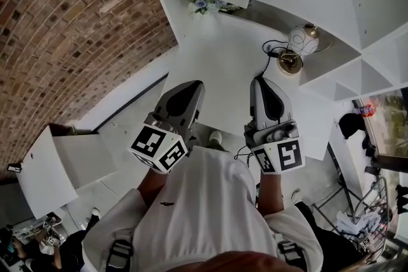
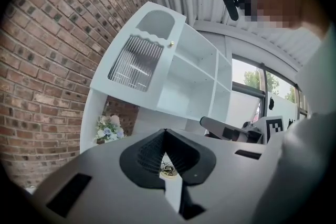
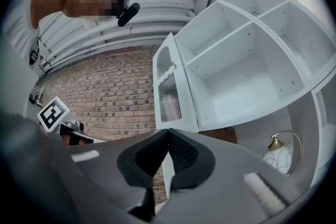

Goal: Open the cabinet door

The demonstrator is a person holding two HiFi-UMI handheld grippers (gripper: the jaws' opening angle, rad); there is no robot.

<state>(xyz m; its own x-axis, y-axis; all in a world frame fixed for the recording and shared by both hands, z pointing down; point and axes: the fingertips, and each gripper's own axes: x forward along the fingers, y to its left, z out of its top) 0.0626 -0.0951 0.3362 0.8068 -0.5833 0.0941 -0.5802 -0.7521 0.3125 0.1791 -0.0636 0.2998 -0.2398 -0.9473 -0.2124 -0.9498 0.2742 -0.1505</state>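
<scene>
Cabinet door: The white cabinet door (image 2: 137,57), with a ribbed glass panel and a small gold knob (image 2: 170,44) near one edge, stands swung well out from its frame. In the right gripper view it appears almost edge-on.
Where it is: It hangs at the left side of the upper shelves of the white cabinet (image 3: 241,76), above the surface and in front of the brick wall (image 1: 64,22).
Cabinet: With the door out of the way, its white compartments are laid open to view.
Left hand-held gripper: The left hand-held gripper (image 2: 165,131) has its jaws together with nothing between them. It is held close to the person's chest, well apart from the door.
Right hand-held gripper: The right hand-held gripper (image 3: 168,132) likewise has its jaws pressed together on nothing. It sits beside the left one, pointed toward the cabinet but touching no part of it.
Surface: On the white surface (image 1: 223,54) below the shelves are a small bunch of flowers (image 1: 204,4) to the left and a globe lamp (image 1: 303,41) with a gold base and trailing cord to the right.
Progress: The opening looks complete, since the door is wide and neither gripper is on the knob. By this view nothing remains to be done to the door itself.
</scene>
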